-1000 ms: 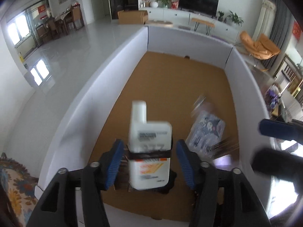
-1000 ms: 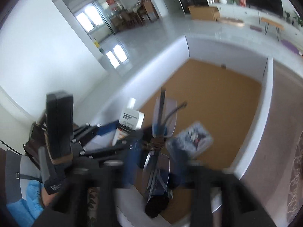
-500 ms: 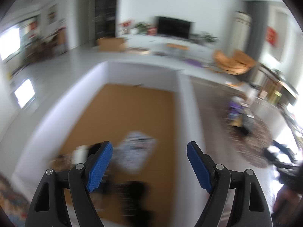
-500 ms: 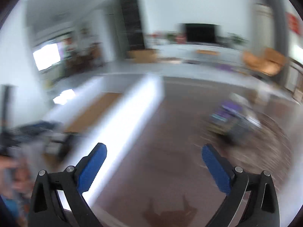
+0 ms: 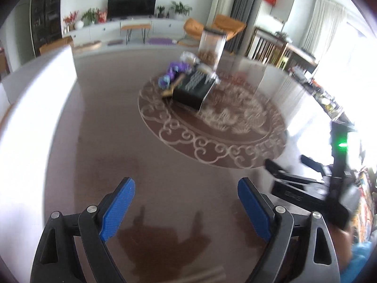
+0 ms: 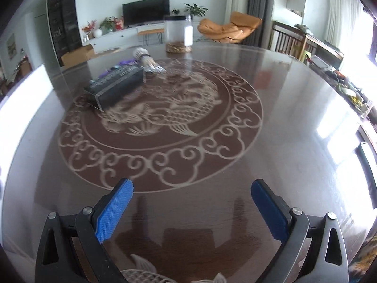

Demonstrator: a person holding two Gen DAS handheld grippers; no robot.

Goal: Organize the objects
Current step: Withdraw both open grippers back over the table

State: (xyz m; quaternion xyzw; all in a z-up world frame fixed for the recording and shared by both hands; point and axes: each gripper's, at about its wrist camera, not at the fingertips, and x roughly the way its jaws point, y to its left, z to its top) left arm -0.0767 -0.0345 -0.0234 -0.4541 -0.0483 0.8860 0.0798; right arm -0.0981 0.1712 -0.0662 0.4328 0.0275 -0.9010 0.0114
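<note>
Across the dark glossy round counter (image 6: 294,122) with its pale dragon medallion, a black rectangular box (image 6: 117,87) lies beyond a clear plastic jar (image 6: 178,34). Both left gripper (image 5: 186,202) and right gripper (image 6: 192,202) hover low over it, jaws spread apart, empty.

A black rectangular box (image 6: 117,87) with pale printed lettering on its top lies flat on the dark glossy table (image 6: 282,122), over the far left part of the table's round dragon pattern, one corner turned toward the camera; a clear sheet-like edge shows at its near end. Just behind it lie a purple item (image 5: 175,67), partly hidden, and a pale crinkled bundle (image 6: 146,60) lying on its side. Farther back stands an upright clear jar (image 6: 178,34) with a dark lid and a white label, a shallow layer of brownish contents at its bottom.
</note>
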